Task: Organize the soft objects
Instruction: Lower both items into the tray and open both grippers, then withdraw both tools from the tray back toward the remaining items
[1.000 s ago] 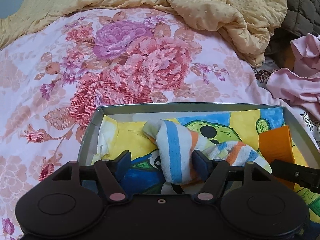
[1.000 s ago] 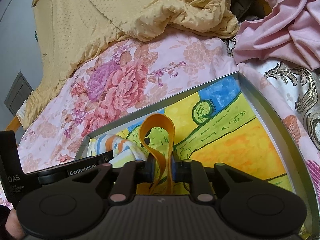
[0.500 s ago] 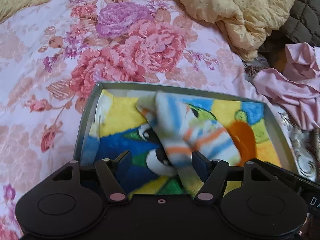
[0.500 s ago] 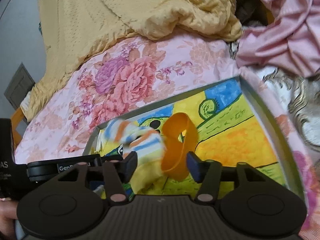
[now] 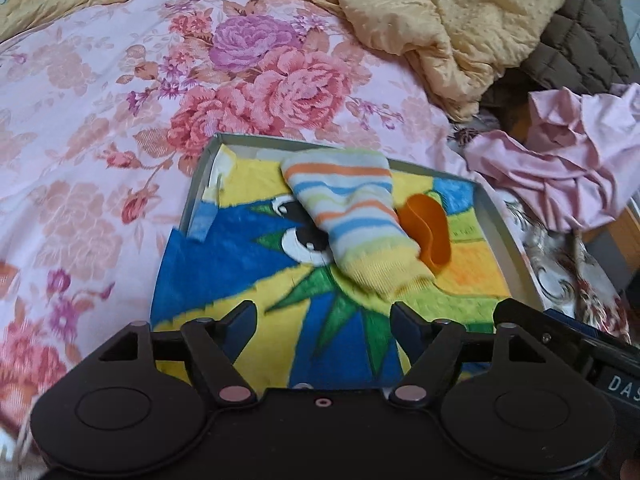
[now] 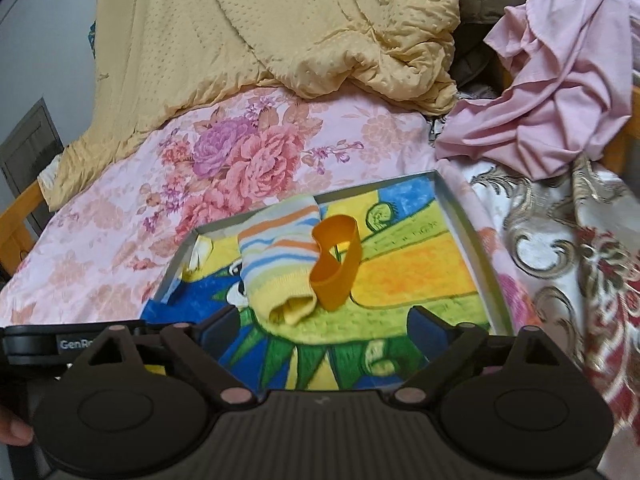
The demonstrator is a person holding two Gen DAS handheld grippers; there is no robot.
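Observation:
A striped sock (image 5: 352,216) with a yellow cuff lies in the shallow grey tray (image 5: 200,188), on its colourful painted lining. An orange elastic band loop (image 5: 428,232) rests against the sock's right side. Both also show in the right wrist view: the sock (image 6: 276,264), the band (image 6: 336,264), the tray (image 6: 460,216). My left gripper (image 5: 324,324) is open and empty, just short of the sock's cuff. My right gripper (image 6: 320,324) is open and empty, just short of the band.
The tray sits on a pink floral bedsheet (image 5: 100,112). A crumpled yellow quilt (image 6: 280,32) lies behind it. A pink cloth heap (image 6: 552,92) is at the right, a brown quilted blanket (image 5: 580,40) further back, a patterned fabric (image 6: 560,248) beside the tray.
Both grippers have let go and drawn back and up from the tray. The sock and orange band, held a second ago, now lie side by side in the tray.

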